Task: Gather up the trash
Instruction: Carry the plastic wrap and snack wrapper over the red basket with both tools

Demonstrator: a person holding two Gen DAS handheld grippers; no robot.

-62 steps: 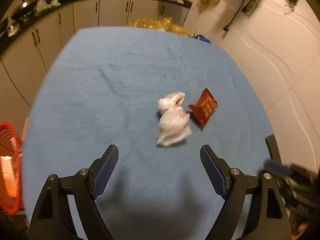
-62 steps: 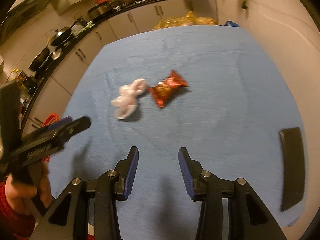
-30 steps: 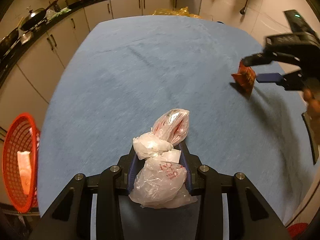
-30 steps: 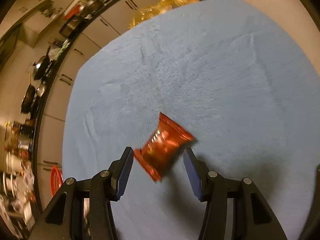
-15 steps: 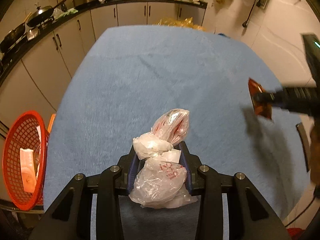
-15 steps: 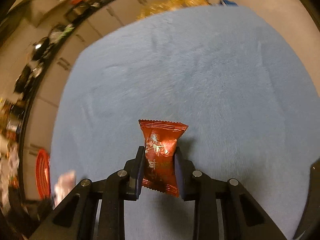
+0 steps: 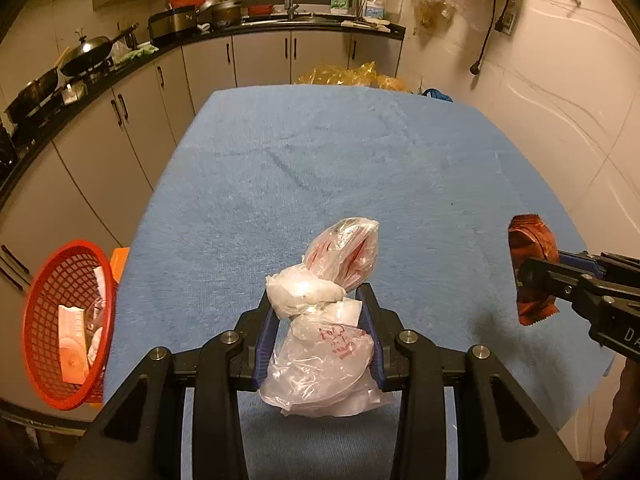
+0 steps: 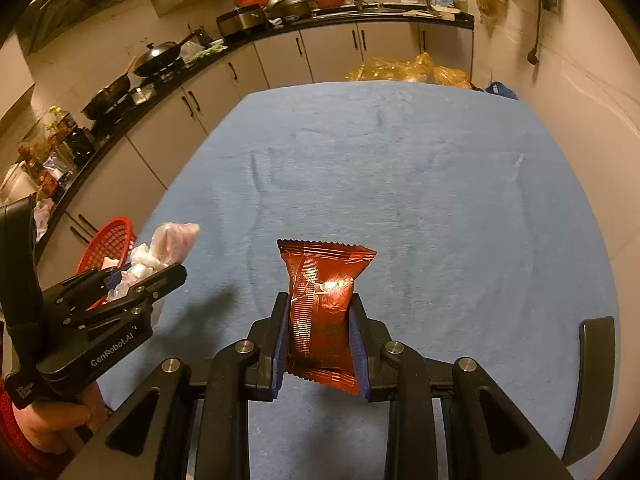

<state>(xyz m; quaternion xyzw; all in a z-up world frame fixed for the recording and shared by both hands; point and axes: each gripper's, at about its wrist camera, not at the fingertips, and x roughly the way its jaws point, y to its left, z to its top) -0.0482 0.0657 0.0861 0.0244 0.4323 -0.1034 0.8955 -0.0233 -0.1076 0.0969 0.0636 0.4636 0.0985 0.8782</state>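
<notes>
The clearest lettering is "GenRobot.AI" in white, on the black body of the left gripper [image 8: 142, 276] — seen in the right wrist view, beside the red basket [image 8: 110, 246]. A small white label on that gripper's handle below is too small to read. In the left wrist view the right gripper [image 7: 534, 276] shows only "DA", cut off by the frame edge. The plastic bag [image 7: 326, 336] carries red print — illegible. The printing on the red snack packet [image 8: 322, 312] cannot be read.
</notes>
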